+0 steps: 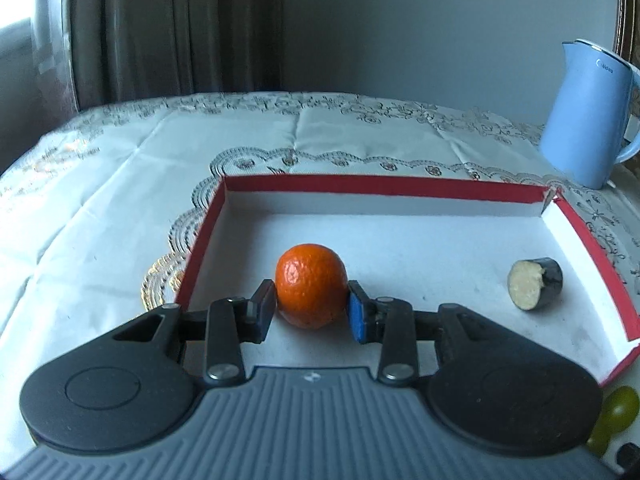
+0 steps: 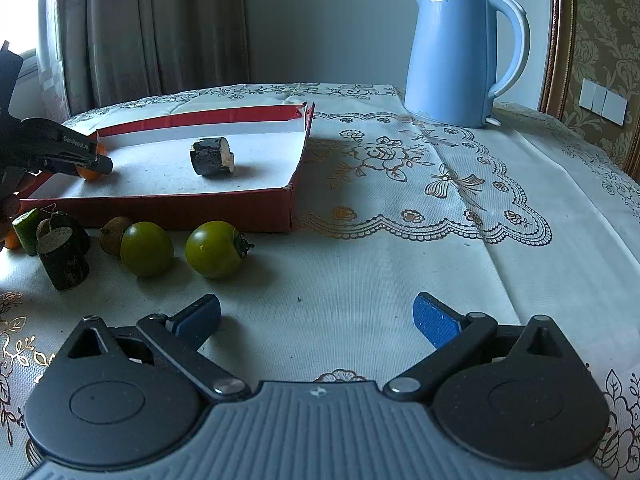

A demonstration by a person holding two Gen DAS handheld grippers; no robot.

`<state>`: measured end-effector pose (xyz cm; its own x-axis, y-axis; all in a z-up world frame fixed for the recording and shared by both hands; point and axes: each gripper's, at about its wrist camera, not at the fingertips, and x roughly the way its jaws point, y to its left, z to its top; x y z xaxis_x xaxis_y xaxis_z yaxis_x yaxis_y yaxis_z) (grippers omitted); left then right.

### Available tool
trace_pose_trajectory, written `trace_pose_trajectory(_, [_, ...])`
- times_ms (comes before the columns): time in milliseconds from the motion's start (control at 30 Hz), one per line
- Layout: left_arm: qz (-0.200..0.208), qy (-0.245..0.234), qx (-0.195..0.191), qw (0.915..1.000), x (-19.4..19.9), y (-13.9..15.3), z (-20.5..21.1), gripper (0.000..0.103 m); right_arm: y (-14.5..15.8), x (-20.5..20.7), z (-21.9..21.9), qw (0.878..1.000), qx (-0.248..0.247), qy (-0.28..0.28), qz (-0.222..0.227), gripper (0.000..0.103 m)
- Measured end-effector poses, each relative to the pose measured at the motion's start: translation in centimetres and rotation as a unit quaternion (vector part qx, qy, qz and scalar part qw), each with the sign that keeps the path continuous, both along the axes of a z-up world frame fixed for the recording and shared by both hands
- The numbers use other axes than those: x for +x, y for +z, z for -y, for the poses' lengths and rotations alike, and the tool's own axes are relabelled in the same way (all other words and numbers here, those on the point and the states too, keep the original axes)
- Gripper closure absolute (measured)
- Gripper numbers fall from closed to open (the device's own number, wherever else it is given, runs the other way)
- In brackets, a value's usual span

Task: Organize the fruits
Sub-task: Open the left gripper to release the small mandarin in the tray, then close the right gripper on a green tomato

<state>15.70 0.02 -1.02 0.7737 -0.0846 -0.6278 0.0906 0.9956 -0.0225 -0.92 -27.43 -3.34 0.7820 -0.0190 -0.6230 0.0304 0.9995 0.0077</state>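
Note:
An orange (image 1: 310,284) rests on the white floor of a red-rimmed tray (image 1: 360,184), left of middle. My left gripper (image 1: 312,308) is shut on it, a pad touching each side. A dark-skinned cut piece (image 1: 534,284) with a pale face lies at the tray's right. In the right wrist view the left gripper (image 2: 80,156) reaches into the tray (image 2: 160,208) from the left, with the orange (image 2: 91,172) at its tip. My right gripper (image 2: 316,320) stands open over the tablecloth with nothing between its fingers. Two green round fruits (image 2: 146,249) (image 2: 214,249) lie in front of the tray.
Beside the green fruits sit a small brown fruit (image 2: 112,234), a dark cut cylinder (image 2: 64,260) and a green piece (image 2: 26,230). A blue kettle (image 2: 456,60) stands at the back right of the table. Curtains hang behind the table.

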Motion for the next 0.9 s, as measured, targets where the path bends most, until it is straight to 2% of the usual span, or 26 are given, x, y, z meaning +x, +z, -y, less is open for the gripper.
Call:
trace_pose_trajectory(33, [0.001, 0.004, 0.005, 1.0000, 0.0, -0.1, 0.1, 0.059, 0.0, 0.0, 0.0, 1.000, 0.000, 0.000, 0.000, 0.000])
trace_pose_trajectory(67, [0.002, 0.003, 0.008, 1.0000, -0.1, -0.1, 0.1, 0.043, 0.0, 0.0, 0.0, 1.000, 0.000, 0.000, 0.000, 0.000])
trace_pose_trajectory(100, [0.005, 0.003, 0.006, 1.0000, -0.2, -0.2, 0.0, 0.035, 0.0, 0.0, 0.0, 1.000, 0.000, 0.000, 0.000, 0.000])
trace_pose_trajectory(133, [0.008, 0.006, 0.005, 0.9999, -0.3, -0.2, 0.0, 0.021, 0.0, 0.0, 0.0, 1.000, 0.000, 0.000, 0.000, 0.000])
trace_pose_trajectory(167, [0.012, 0.011, 0.006, 0.9998, -0.4, -0.2, -0.1, 0.017, 0.0, 0.0, 0.0, 1.000, 0.000, 0.000, 0.000, 0.000])
trace_pose_trajectory(333, [0.024, 0.008, -0.012, 0.9996, -2.1, 0.7, -1.0, 0.009, 0.0, 0.0, 0.0, 1.000, 0.000, 0.000, 0.000, 0.000])
trace_pose_trajectory(533, [0.051, -0.016, -0.007, 0.9986, -7.9, 1.6, -1.9, 0.000, 0.0, 0.0, 0.0, 1.000, 0.000, 0.000, 0.000, 0.000])
trace_pose_trajectory(700, [0.056, -0.032, 0.003, 0.9979, -12.6, 1.1, -2.5, 0.000, 0.0, 0.0, 0.0, 1.000, 0.000, 0.000, 0.000, 0.000])
trace_pose_trajectory(900, [0.045, -0.035, 0.016, 0.9982, -14.6, -0.3, -2.9, 0.000, 0.0, 0.0, 0.0, 1.000, 0.000, 0.000, 0.000, 0.000])
